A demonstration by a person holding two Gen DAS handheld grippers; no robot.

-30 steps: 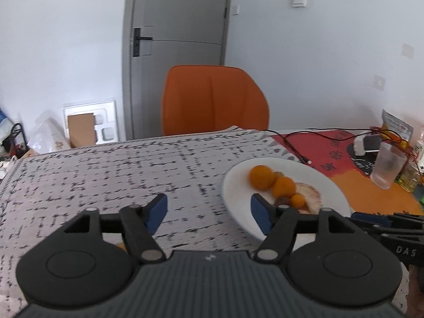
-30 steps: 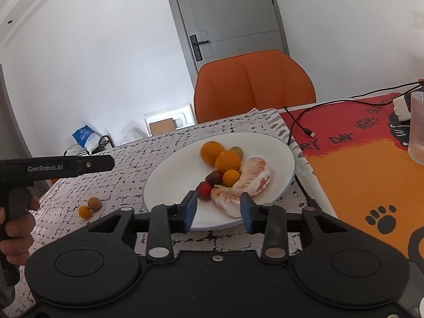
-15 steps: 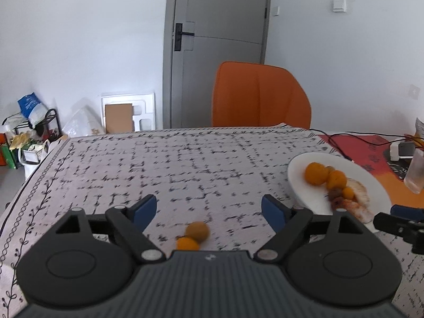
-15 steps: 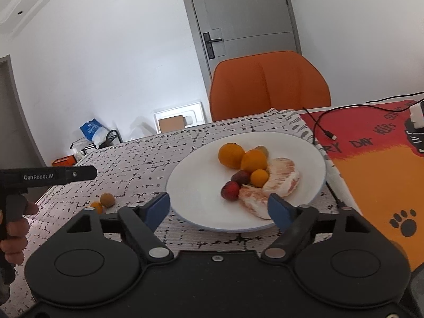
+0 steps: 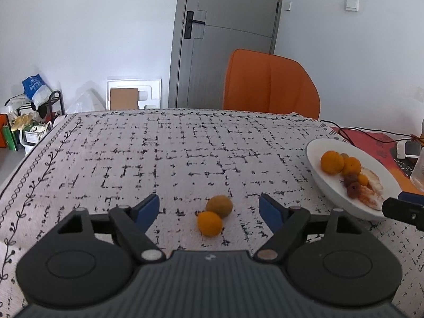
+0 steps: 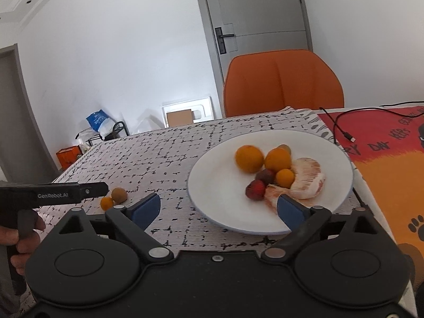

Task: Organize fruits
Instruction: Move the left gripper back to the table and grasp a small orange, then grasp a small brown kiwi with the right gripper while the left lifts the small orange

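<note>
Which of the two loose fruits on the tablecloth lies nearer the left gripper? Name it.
The bright orange fruit, closest to the open left gripper. The duller, brownish-yellow fruit touches it on the far side.

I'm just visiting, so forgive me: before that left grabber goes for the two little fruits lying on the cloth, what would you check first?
1. Left gripper open wide enough: ok, both blue pads stand well apart.
2. Fruits lined up between the fingers: ok, the small orange fruit and the brownish fruit sit centred ahead.
3. Single fruit isolated: not ok, the two touch, so closing may catch both.
4. Room on the white plate: ok, its left half is bare.
5. Right gripper out of the way: ok, open and empty, over the plate's near edge.
6. Fruit firmness: cannot tell.
</note>
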